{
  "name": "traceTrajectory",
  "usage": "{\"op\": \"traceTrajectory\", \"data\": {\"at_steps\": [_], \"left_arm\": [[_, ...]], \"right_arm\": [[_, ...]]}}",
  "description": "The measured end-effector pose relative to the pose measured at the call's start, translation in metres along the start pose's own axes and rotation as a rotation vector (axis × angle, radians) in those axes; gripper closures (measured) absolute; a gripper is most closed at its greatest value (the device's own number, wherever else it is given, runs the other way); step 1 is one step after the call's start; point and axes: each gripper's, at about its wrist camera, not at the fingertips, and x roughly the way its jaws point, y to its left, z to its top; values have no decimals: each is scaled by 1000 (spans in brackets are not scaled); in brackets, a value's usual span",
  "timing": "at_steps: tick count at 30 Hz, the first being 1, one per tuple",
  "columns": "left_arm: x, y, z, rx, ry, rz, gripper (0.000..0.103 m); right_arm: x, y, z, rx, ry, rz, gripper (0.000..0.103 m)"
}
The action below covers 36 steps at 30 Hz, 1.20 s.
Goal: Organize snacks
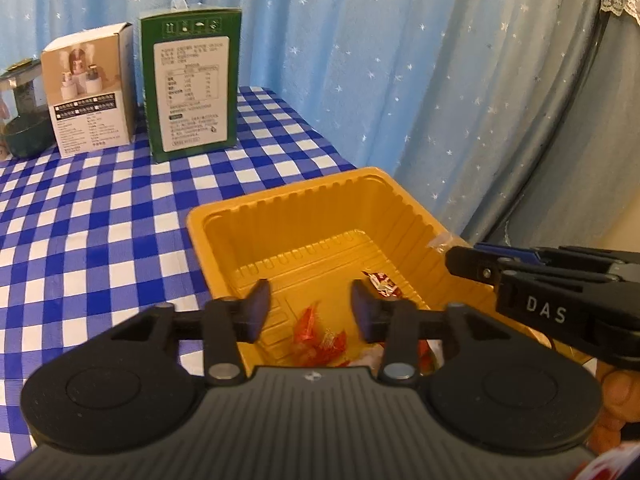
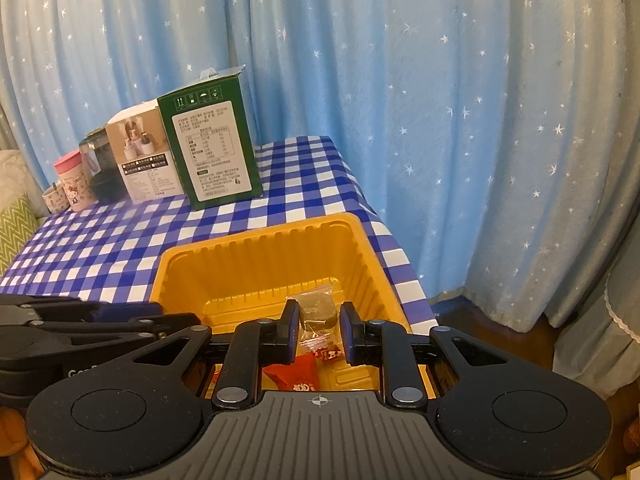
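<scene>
Two claws hang over my yellow tray (image 1: 320, 216), which sits at the near right corner of the counter (image 1: 100, 220) on a blue-and-white check cloth. My left claw (image 1: 310, 310) is released, its blue pads spread with nothing between them, above the near end of the tray. Below it I see red-wrapped snacks (image 1: 320, 338) on the tray floor, and one more red-and-white sweet (image 1: 382, 283) lies a little farther in, just beside the right pad.

My right claw (image 2: 319, 326) is also spread, and a clear packet (image 2: 316, 312) with a brown block inside appears between its pads. I cannot tell whether either pad touches it, or whether it rests on the tray floor. Nearer to me, under that claw, lies a red packet (image 2: 294, 374) with a smaller red-and-white piece (image 2: 328, 354) to its right.

From the left wrist view, my right claw's body comes in from the right over the tray's right rim; from the right wrist view, the left claw's body lies at the left, near the tray's left wall.

At the far side of the counter stand a green box (image 1: 192, 84), a white box (image 1: 90, 92) to its left, and a dark jar (image 1: 24, 112) farther left. A pink cup (image 2: 74, 180) stands beyond those. Blue starred curtains (image 2: 440, 100) hang behind.
</scene>
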Motion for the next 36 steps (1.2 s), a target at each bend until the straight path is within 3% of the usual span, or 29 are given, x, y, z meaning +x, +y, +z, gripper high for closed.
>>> {"op": "traceTrajectory", "data": {"at_steps": [8, 14, 18, 20, 22, 23, 31, 36], "left_arm": [[-22, 17, -20, -6, -8, 66, 59], [-34, 24, -29, -35, -10, 74, 58], [-40, 28, -30, -49, -15, 80, 56], [-44, 29, -31, -48, -18, 86, 53], [-47, 31, -32, -51, -21, 92, 51], [-50, 32, -34, -55, -21, 95, 49], [-70, 30, -46, -74, -19, 101, 32], [-91, 27, -56, -93, -22, 109, 15]], "right_arm": [[2, -1, -2, 8, 13, 10, 81], [3, 9, 2, 11, 6, 46, 81], [4, 13, 9, 39, -18, 138, 81], [5, 11, 12, 67, -6, 155, 73], [1, 9, 12, 80, -21, 135, 52], [-1, 8, 12, 85, -27, 125, 49], [-29, -3, -4, 117, -4, 71, 43], [-54, 0, -22, 121, 31, 44, 38]]}}
